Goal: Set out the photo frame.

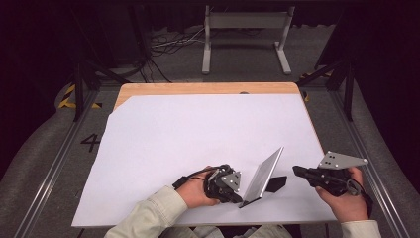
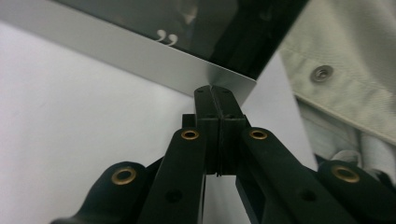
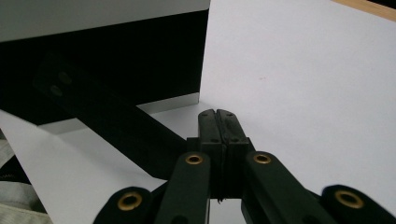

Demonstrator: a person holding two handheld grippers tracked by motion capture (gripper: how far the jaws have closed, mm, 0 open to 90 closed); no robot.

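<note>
A wooden desk [image 1: 208, 88] lies under a large white sheet [image 1: 198, 144] that covers nearly all of its top, leaving a strip of wood bare at the far edge. Near the front edge of the sheet, a picture frame [image 1: 264, 174] stands tilted on its black back stand [image 1: 276, 184], its silver rim facing the person's left side. The left claw [image 1: 241, 198], held in the left hand [image 1: 195, 192] with a pale sleeve [image 1: 148, 215] behind it, sits at the frame's lower near corner; in the left gripper view its jaws are pressed together with nothing between them, the tips right at the silver corner of the frame [image 2: 140, 51]. The right claw [image 1: 297, 171], in the right hand [image 1: 346, 201], hovers just beside the stand, apart from it, jaws likewise closed and empty, pointing toward the frame's dark back [image 3: 102, 60].
</note>
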